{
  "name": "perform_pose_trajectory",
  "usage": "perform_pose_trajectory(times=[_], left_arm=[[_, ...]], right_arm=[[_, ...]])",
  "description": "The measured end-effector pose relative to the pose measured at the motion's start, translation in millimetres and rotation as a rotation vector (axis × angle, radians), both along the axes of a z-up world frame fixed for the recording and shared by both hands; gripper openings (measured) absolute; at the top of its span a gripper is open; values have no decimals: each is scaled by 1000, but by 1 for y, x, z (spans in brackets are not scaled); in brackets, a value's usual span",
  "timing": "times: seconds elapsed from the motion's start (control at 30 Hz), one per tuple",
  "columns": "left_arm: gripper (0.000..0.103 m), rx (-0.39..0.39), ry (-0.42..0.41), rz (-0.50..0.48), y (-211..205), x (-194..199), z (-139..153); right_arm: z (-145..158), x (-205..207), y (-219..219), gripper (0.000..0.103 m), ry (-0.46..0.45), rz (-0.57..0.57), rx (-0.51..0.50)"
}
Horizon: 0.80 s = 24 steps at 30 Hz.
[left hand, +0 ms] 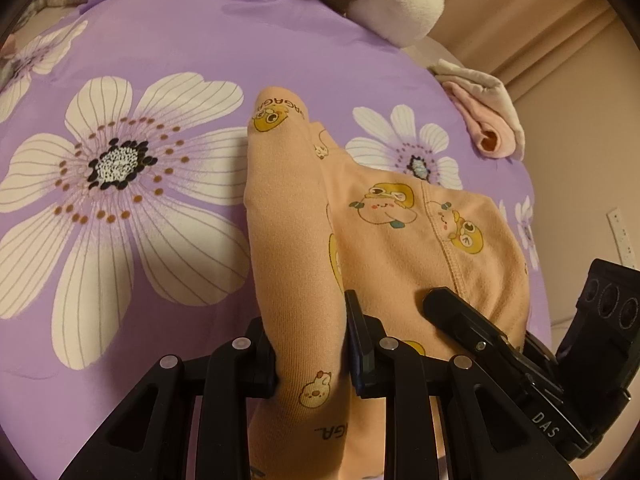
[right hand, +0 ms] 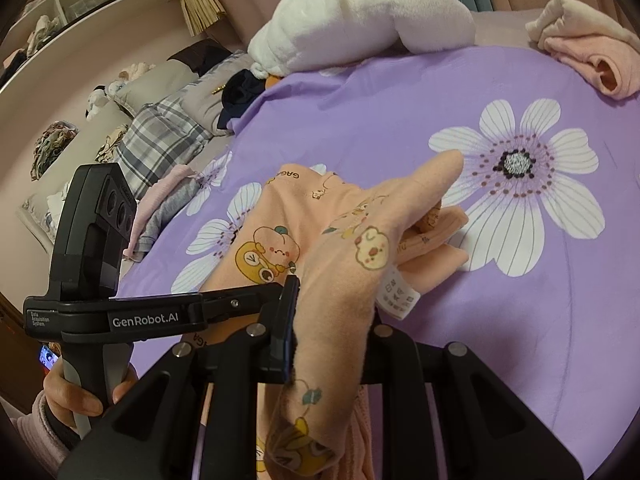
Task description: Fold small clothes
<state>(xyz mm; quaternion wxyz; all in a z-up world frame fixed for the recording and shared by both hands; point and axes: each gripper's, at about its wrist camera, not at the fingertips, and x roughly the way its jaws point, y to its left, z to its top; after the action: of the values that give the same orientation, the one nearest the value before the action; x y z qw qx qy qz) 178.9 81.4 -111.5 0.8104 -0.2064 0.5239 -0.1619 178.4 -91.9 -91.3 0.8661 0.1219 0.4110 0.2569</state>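
Observation:
A small peach garment printed with yellow cartoon figures hangs from both grippers, and its far end rests on the purple flowered bedsheet. My left gripper is shut on a bunched fold of it. The right gripper pinches the cloth just to the right. In the right wrist view my right gripper is shut on the peach garment, which drapes over and hides its right finger. A white care label sticks out. The left gripper grips close by on the left, held by a hand.
A rolled white plush blanket lies at the bed's far edge. A folded pink and cream garment sits at the far right corner. Plaid pillows and piled clothes lie to the left. The wall stands right of the bed.

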Motion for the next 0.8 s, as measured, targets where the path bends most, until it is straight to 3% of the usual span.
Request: perform_pose_trajectory(times=[0.8], left_arm=[[24, 47, 12, 8, -2, 4, -13]], right_arm=[[-24, 5, -10, 21, 75, -34, 8]])
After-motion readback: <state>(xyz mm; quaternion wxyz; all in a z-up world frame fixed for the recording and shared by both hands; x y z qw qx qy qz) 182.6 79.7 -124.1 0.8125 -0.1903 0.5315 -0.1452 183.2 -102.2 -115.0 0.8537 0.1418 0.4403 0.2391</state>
